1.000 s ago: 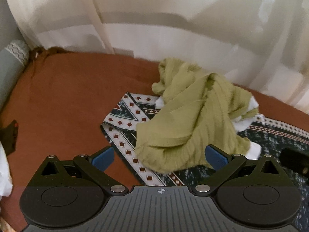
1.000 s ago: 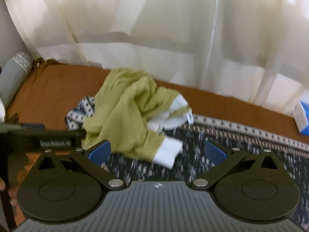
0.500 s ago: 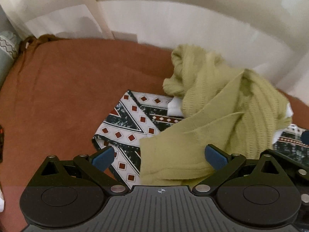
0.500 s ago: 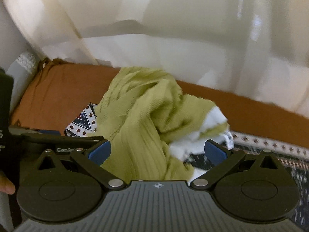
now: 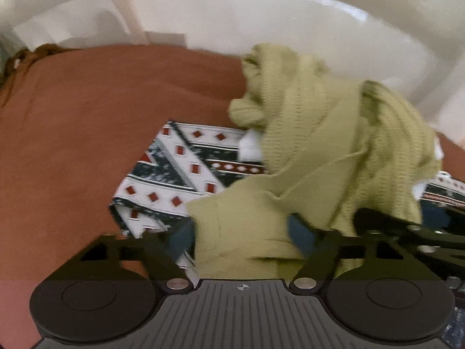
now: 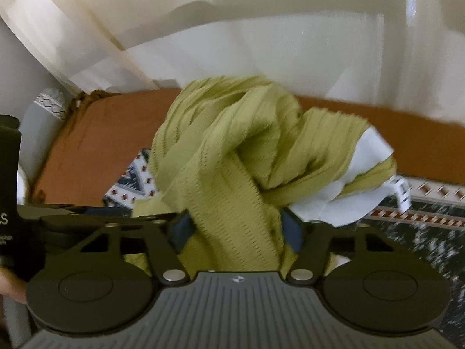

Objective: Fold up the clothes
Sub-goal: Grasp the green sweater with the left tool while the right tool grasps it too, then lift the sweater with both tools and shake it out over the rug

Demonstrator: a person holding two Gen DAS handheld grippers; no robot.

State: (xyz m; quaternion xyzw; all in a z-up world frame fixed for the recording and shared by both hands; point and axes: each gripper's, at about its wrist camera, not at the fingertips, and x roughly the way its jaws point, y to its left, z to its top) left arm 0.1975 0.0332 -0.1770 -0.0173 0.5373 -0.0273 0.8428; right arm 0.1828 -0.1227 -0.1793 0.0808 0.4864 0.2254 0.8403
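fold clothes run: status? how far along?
Early. Done: nothing folded; the green sweater is a twisted heap, white trim bunched, on the patterned cloth. In hand: the left hand-held gripper and right hand-held gripper each have sweater fabric between their fingers, jaws partly closed; a firm clamp isn't clear through the blur. Left: spread it flat, fold it.

Sweater (image 5: 334, 151) atop patterned cloth (image 5: 180, 171) on bedspread (image 5: 72, 122) — curtain (image 5: 261, 23) behind, pillow (image 6: 48, 116) far left
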